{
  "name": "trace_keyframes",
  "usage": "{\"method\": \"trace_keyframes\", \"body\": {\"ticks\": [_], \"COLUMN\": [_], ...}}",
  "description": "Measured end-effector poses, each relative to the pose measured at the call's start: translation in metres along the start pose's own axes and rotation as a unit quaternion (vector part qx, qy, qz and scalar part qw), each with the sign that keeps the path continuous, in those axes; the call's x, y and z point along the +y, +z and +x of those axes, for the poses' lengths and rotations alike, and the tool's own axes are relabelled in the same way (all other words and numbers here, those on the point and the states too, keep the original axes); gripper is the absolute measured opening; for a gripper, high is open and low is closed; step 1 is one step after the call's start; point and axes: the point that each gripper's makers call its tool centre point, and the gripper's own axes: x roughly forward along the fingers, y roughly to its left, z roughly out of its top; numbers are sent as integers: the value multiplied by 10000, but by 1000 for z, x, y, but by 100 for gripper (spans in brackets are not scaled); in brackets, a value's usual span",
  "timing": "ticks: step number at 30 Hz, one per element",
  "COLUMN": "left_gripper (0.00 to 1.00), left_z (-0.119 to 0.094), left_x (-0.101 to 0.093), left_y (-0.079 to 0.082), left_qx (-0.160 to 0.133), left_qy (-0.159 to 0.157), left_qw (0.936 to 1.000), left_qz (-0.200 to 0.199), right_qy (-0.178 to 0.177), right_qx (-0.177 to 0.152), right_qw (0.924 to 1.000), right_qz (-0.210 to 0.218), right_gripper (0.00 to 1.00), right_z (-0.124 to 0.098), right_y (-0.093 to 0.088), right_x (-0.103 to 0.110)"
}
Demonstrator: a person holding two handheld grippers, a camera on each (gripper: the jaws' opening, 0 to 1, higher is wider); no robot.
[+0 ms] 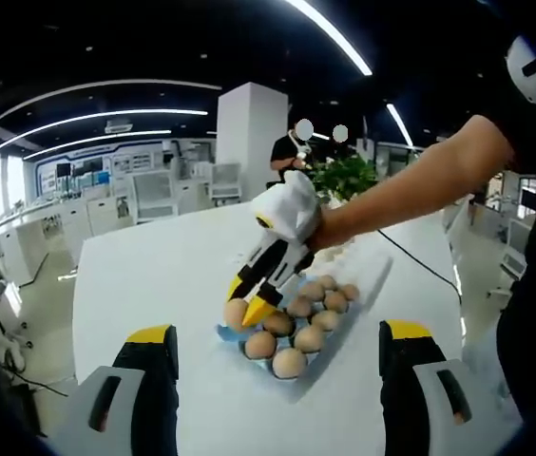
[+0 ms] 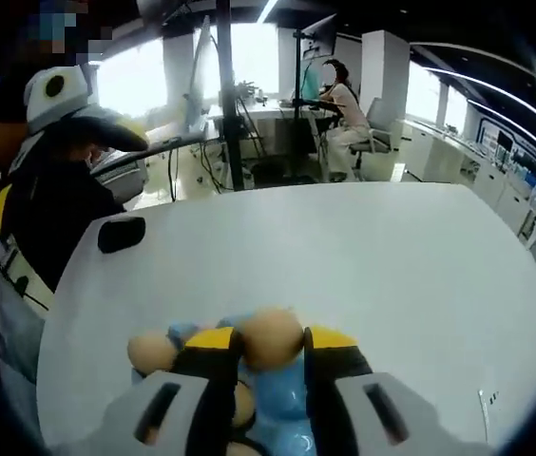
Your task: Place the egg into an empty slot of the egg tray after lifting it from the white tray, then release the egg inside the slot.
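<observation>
I could read no text, label, brand or number anywhere; the wall displays [image 1: 106, 169] far behind the white table [image 1: 154, 275] were too blurred to make out.

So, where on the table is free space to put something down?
The white table is bare left of the egg tray, toward the left gripper. It is crowded at the tray, where the right gripper holds an egg.

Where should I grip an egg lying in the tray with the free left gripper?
Take an egg across its narrow middle, coming down from above: neighbours and cups block its sides. The left gripper stands open; the right gripper holds its egg that way.
</observation>
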Motion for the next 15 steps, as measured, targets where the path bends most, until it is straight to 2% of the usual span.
{"method": "trace_keyframes", "body": {"ticks": [10, 15], "left_gripper": [90, 90], "left_z": [-2, 1], "left_x": [0, -2], "left_y": [-2, 0], "left_qx": [67, 56], "left_qy": [43, 36], "left_qw": [10000, 10000], "left_qz": [19, 27], "right_qy": [-14, -40], "right_qx": [191, 282], "right_qw": [9998, 9995], "right_qz": [104, 152], "right_gripper": [29, 29], "right_z": [14, 13], "right_y": [-9, -13], "right_x": [4, 1]}}
